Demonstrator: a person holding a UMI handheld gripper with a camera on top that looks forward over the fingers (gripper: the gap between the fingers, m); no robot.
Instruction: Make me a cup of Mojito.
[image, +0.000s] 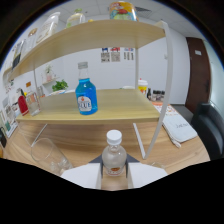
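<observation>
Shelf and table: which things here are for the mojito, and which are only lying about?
For the drink: clear bottle between the gripper fingers; blue bottle; glass.
Lying about: plant; red bottle; papers; chair.

Clear bottle between the tongs, glass beside – blue bottle alone on shelf, open around.

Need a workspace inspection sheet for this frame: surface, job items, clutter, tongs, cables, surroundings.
Surface: wooden table carrying a two-tier wooden shelf rack.
Job's things: clear bottle with white cap between the fingers; blue bottle on the lower shelf; empty glass on the table beside the tongs.
Clutter: red bottle and small plant at the shelf's far end; items on the top shelf, too blurred to name.
Tongs: whether they press the clear bottle cannot be told.
Cables: nothing seen.
Surroundings: white wall with posters, dark chair.
</observation>
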